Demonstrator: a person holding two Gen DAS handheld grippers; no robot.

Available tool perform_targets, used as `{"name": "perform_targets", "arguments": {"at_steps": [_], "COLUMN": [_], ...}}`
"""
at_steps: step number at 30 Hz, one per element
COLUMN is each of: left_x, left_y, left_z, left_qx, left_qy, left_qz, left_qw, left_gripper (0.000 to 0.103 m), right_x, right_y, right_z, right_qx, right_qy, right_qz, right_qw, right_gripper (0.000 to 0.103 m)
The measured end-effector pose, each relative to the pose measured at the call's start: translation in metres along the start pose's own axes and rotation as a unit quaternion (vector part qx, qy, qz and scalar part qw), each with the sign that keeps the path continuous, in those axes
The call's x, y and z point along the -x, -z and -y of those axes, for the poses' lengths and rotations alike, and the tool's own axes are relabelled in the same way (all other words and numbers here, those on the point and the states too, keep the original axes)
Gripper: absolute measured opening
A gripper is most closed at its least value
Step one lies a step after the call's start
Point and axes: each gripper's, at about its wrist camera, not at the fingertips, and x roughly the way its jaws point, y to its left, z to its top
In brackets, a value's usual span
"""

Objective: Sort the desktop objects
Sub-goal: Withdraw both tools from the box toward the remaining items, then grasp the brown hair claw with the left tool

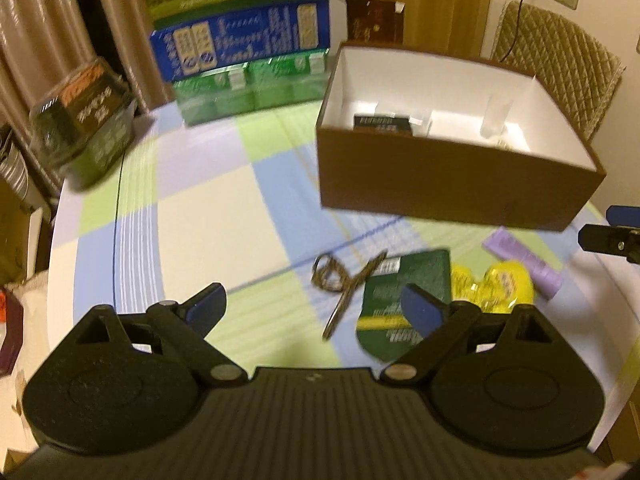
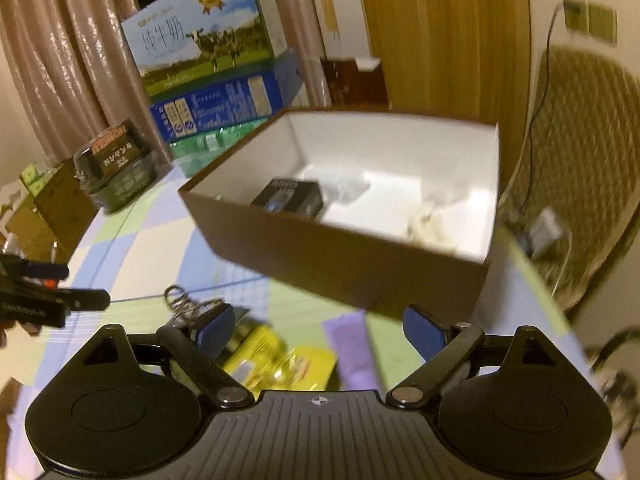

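To my left the counter [image 1: 192, 208] lies bare and easy to cross. Ahead, the brown box [image 1: 440, 176] blocks passage (open-topped, though), with scissors [image 1: 348, 284], packets [image 1: 404, 300] crowding its near side.

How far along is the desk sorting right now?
Partly done: a black box and some pale items already sit inside the brown box. Nothing is in hand; left gripper and right gripper are both open. Scissors, green packet, yellow packet and purple item remain on the table.
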Motion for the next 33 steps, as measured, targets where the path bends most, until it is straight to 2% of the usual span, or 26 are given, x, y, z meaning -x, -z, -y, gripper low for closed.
{"name": "perform_targets", "arguments": {"at_steps": [6,12,15,20,25,33], "left_x": [-0.009,-0.022,-0.034,-0.058,-0.082,-0.121], "left_y": [0.018,0.021,0.021,0.017,0.010,-0.008], "left_z": [-0.011,-0.018,-0.017,-0.012,-0.005,0.007], "left_qx": [-0.001,-0.011,-0.026,-0.067,-0.127,-0.187], "left_qy": [-0.007,-0.004,0.001,0.018,0.034,0.066], "left_qz": [-0.020,-0.034,-0.042,-0.050,-0.048,-0.050], "left_qw": [0.9998,0.9993,0.9988,0.9964,0.9901,0.9789], "left_gripper": [0.092,0.092,0.092,0.091,0.089,0.085], "right_x": [-0.018,-0.042,-0.051,-0.060,-0.064,-0.070], "right_y": [0.011,0.017,0.018,0.019,0.019,0.019], "right_z": [-0.008,-0.021,-0.025,-0.025,-0.015,-0.002], "right_qx": [-0.049,-0.071,-0.077,-0.076,-0.085,-0.110], "right_qy": [-0.030,-0.037,-0.034,0.001,0.046,0.073], "right_qz": [-0.033,-0.066,-0.076,-0.086,-0.093,-0.097], "right_qw": [0.998,0.995,0.993,0.993,0.991,0.986], "right_gripper": [0.084,0.075,0.066,0.062,0.061,0.061]}}
